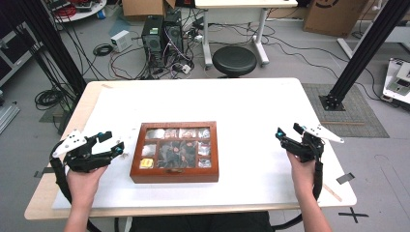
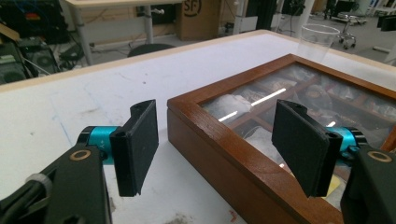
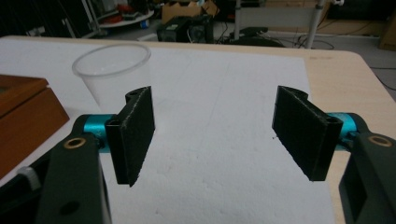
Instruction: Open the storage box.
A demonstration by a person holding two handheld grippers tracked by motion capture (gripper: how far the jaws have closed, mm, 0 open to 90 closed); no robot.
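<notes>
On the white table, dead centre, I see the wooden display box with its glass lid down; inside are compartments holding what look like small bagged items, one yellowish in the near-left cell, too blurred to name. Left gripper sits just off the box's left side, held in the person's left hand, jaws apart and gripping nothing. In the left gripper view the left gripper straddles the box's near corner: one jaw over bare table, the other over the glass, box edge running between them, no contact that I can confirm. Right gripper is well apart from the box, out near the table's right edge, held in the right hand, jaws also spread wide with nothing between them. In the right gripper view the right gripper points across empty white tabletop; a clear plastic cup stands upright just beyond its one jaw, and a corner of the box shows at that same side. The cup also shows in the left gripper view, beyond the box's far edge. I can't pick the cup out in the high view. Past the table's far edge, a black stool stands on the floor.
</notes>
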